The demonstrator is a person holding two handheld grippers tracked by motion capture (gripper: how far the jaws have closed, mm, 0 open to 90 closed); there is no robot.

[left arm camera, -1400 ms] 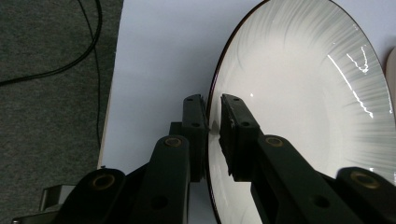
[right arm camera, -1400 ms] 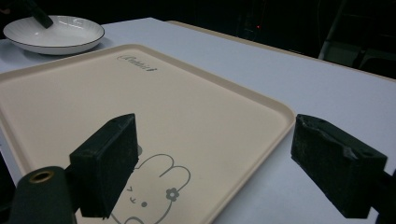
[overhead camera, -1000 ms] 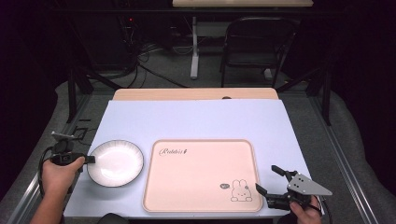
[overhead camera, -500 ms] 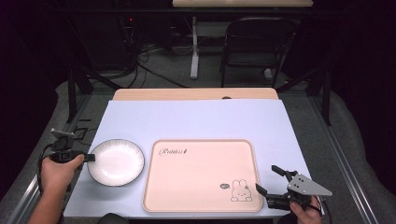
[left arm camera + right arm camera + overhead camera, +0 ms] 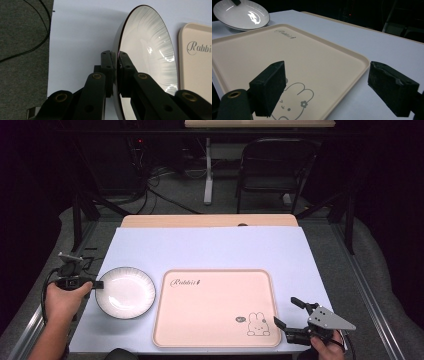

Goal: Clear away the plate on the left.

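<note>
Right now I have the left gripper clamped on the near rim of the white plate, which sits at the lower left of the high view just beside the pink tray. My right gripper hovers with its jaws apart over the tray's corner at the lower right. I judge the plate-moving step in hand: next I must lift it and carry it rightward over the tray's lip without letting it tilt or slip.

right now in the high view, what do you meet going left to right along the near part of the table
left hand-held gripper → plate → tray → right hand-held gripper
</note>
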